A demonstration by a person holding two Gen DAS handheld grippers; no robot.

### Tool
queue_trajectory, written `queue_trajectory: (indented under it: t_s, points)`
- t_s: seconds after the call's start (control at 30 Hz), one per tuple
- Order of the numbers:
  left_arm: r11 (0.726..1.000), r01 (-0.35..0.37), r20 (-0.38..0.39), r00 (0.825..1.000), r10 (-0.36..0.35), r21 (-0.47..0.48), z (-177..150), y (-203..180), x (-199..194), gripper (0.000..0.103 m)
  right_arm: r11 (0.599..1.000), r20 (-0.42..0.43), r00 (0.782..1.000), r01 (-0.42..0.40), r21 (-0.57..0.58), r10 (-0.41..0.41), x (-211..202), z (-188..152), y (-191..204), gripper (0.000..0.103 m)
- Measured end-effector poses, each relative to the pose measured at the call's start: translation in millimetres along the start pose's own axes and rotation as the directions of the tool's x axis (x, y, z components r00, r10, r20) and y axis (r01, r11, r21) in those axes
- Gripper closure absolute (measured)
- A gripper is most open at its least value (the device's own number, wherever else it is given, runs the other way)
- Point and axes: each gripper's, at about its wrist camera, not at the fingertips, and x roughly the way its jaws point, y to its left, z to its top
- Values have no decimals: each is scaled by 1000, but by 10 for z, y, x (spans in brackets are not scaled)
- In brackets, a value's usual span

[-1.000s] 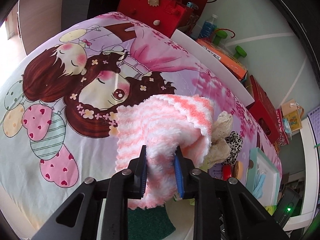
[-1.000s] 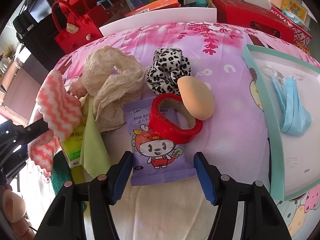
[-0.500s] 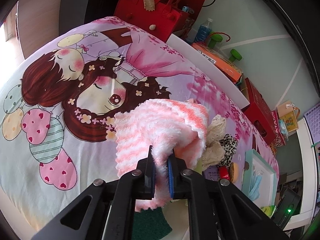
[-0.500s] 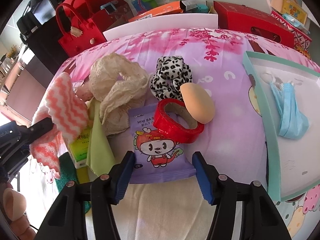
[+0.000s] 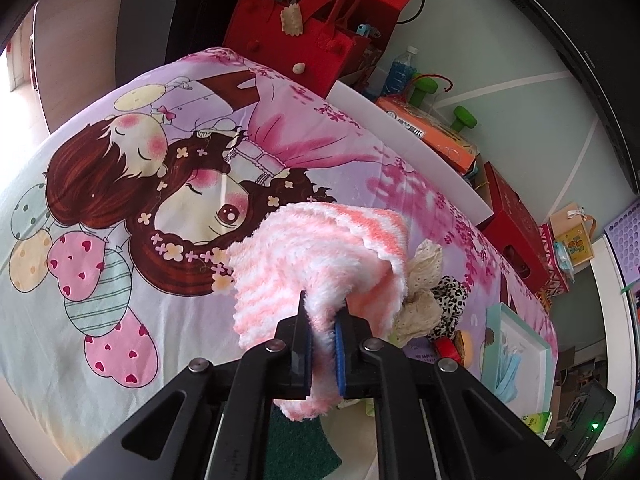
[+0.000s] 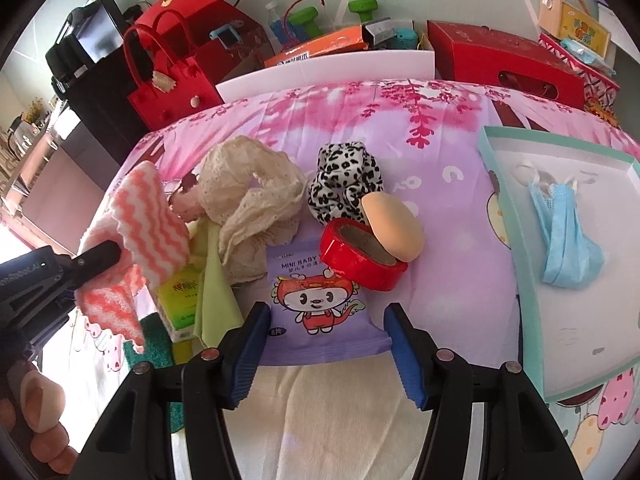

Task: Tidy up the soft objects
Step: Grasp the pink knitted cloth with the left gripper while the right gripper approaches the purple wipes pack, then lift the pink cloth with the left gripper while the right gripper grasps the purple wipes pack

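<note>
**Left tongs clamp the fuzzy cloth**

Left tongs (image 5: 323, 344) are pinching the pink-and-white fuzzy cloth (image 5: 320, 256), lifted clear above the cartoon-print bed (image 5: 120, 200), near its left edge. Right tongs (image 6: 326, 354) are spread, nothing gripped, hovering over the purple wipes packet (image 6: 316, 300). Red tape roll (image 6: 360, 256) touches a beige sponge (image 6: 394, 228); the leopard scrunchie (image 6: 344, 184) sits just behind.

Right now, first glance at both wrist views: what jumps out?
The left gripper is shut on a fluffy pink-and-white cloth, held up over the cartoon-print bedsheet. In the right wrist view, the right gripper hangs open around a purple wipes pack, with a red tape roll, a peach sponge and a leopard scrunchie just beyond. A blue face mask lies in the teal-rimmed tray at right.
</note>
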Motion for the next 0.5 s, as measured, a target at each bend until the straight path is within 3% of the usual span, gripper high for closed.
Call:
queue_trajectory:
  t_s: [0.4, 0.43, 0.47, 0.5]
  points:
    - [1000, 0, 26, 1000, 0, 7, 14, -26, -68, 95, 1000, 70, 997, -19, 2, 19, -294, 25, -28, 42]
    - [1000, 0, 29, 1000, 0, 7, 17, -28, -76, 95, 1000, 76, 997, -21, 3, 21, -315, 28, -33, 48]
    - [1000, 0, 30, 1000, 0, 8, 20, -31, -80, 95, 1000, 83, 996, -25, 4, 24, -337, 32, -39, 72]
    - [1000, 0, 32, 999, -1, 8, 22, -33, -85, 95, 999, 85, 996, -35, 12, 34, -351, 37, -55, 72]
